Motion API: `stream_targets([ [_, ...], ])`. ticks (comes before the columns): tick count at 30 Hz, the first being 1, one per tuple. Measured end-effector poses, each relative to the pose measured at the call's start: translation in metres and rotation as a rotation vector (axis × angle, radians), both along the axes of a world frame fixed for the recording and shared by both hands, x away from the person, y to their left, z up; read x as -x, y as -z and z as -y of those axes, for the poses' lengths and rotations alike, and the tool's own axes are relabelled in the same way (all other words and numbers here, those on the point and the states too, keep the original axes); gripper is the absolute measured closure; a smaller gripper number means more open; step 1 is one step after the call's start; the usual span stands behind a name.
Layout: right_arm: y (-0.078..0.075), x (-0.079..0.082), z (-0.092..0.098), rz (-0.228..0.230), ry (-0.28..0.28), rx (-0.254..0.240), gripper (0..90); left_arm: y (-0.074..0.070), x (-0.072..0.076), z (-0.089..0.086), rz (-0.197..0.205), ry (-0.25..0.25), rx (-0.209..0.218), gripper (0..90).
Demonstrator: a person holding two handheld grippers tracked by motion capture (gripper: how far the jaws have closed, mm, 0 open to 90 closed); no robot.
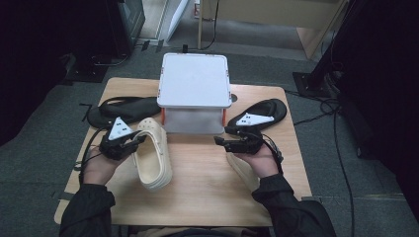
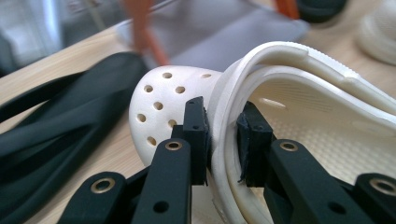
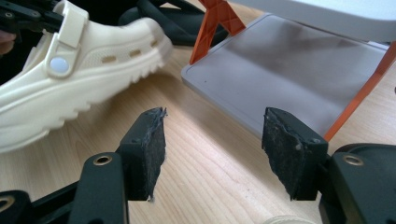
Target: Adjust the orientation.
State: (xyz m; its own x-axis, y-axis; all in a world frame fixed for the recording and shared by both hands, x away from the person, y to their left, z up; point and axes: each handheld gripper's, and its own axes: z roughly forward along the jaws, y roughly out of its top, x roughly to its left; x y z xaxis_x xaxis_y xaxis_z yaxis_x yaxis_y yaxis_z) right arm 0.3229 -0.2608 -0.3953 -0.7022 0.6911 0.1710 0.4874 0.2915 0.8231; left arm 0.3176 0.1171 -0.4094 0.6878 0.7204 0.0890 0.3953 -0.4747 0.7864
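Left tongs (image 1: 140, 140): I have them at the left-centre of the high view, clamped on the collar rim of a cream clog (image 1: 154, 157). In the left gripper view the two black pads (image 2: 196, 135) press that rim (image 2: 224, 140) from either side at mid-frame.

Cream clog: it lies tipped on its side at the centre-left of the counter (image 1: 207, 197), its perforated toe toward the top of the frame, near the front of the box. In the right gripper view I see it at the upper left (image 3: 88, 60), its strap rivet facing me.

Right tongs (image 1: 221, 143): right of centre in the high view, jaws apart with bare wood between them. In the right gripper view the pads (image 3: 149, 149) hang just above the counter, clamped on nothing.

Second cream clog (image 1: 244, 170): mostly hidden under my right hand (image 1: 259, 160), lower right of centre.

White box (image 1: 194, 81): top centre of the counter, lid on, orange clips at its sides.

Black sandals: one at the upper left (image 1: 121, 108), behind the left tongs; the other at the upper right (image 1: 262, 111), beside the box.

Sleeves: dark, coming in from the bottom edge.
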Motion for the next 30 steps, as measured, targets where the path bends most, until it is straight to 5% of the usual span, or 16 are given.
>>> stream_targets([
  [6,0.003,0.005,-0.004,-0.008,-0.012,0.019,40.3,0.006,-0.007,0.032,-0.027,0.1,-0.017,76.3],
  [16,0.008,0.012,-0.008,-0.037,-0.015,0.031,40.3,0.018,-0.015,0.057,-0.102,0.226,-0.003,73.7],
  [30,0.023,0.024,-0.041,-0.062,-0.09,0.084,40.2,0.025,-0.02,0.066,-0.204,0.296,0.033,64.7],
])
